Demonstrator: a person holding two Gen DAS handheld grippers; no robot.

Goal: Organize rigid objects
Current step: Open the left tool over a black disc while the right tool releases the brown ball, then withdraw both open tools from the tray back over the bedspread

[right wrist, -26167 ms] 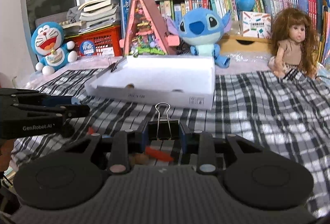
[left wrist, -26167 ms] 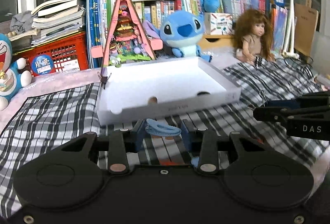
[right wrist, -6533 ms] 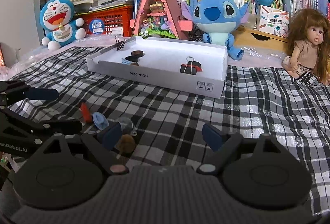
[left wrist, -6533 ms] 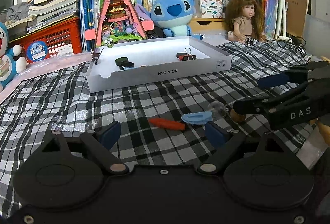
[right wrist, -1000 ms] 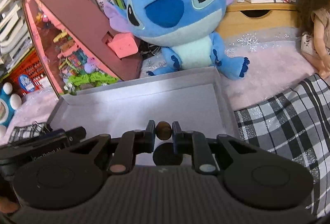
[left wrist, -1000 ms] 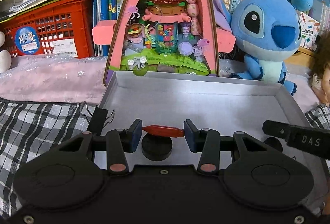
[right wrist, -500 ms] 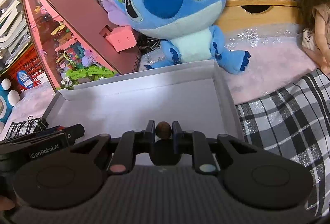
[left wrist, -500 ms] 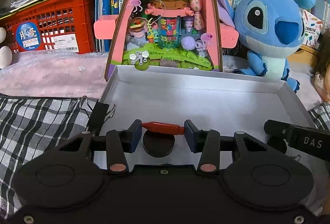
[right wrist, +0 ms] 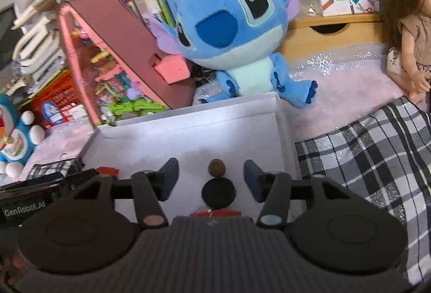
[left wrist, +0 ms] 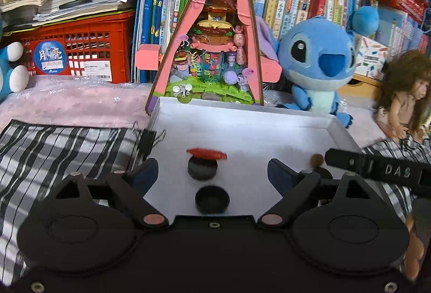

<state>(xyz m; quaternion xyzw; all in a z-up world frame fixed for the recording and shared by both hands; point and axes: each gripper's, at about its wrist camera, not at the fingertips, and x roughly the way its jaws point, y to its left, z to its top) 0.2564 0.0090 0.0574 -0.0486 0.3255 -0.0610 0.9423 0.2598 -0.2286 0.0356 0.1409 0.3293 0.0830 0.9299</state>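
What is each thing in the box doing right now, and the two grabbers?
Left gripper: jaws opening, nothing pinched.
Right gripper: jaws opening, nothing pinched.
Red piece: let go, just above a black cap.
Brown ball: let go, inside the white box.

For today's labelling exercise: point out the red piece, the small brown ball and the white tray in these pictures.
red piece [left wrist: 207, 153], left wrist view, middle of its body.
small brown ball [right wrist: 216, 167], right wrist view, centre of the ball.
white tray [right wrist: 285, 142], right wrist view, its right side wall.
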